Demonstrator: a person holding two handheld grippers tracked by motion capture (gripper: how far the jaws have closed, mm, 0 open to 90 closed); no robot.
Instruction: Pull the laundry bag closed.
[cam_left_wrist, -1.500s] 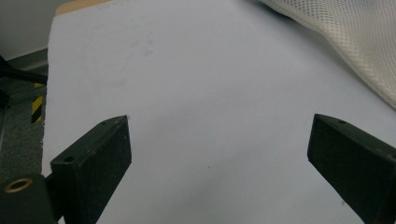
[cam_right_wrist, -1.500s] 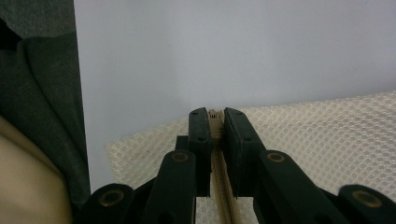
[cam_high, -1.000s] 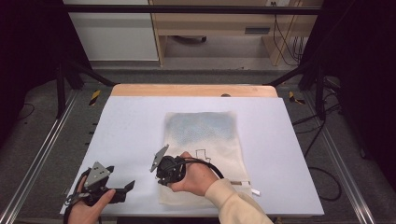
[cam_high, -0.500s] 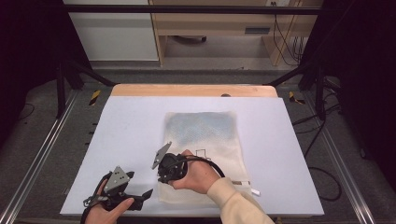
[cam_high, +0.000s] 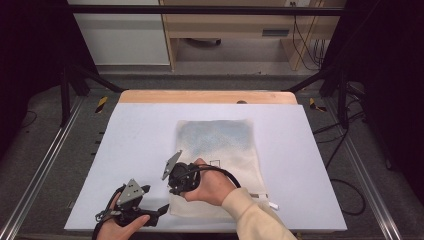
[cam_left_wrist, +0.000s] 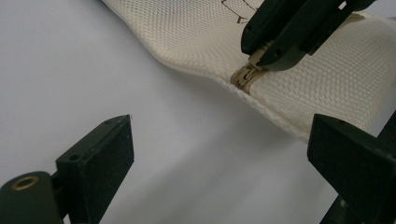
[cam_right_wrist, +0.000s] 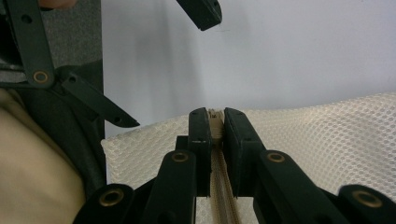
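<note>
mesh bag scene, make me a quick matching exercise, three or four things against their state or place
Things:
1. left gripper
2. right gripper
3. cream mesh zip bag
4. beige zipper pull

States:
A. lies flat on the white table mat
B. jaws open, nothing between them
C. pinched between black jaws
D. jaws shut at the bag's near corner

Pairs: 1-B, 2-D, 3-A, 4-C

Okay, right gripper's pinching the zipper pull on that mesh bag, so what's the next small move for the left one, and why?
Probably ease the open left gripper forward and close it on the mesh bag's near edge beside the zipper pull. The right gripper is shut on that pull, while the left one sits just short of the edge, its jaws wide apart over the bare table. Nothing anchors the fabric, so a tug would likely drag the bag along.
</note>
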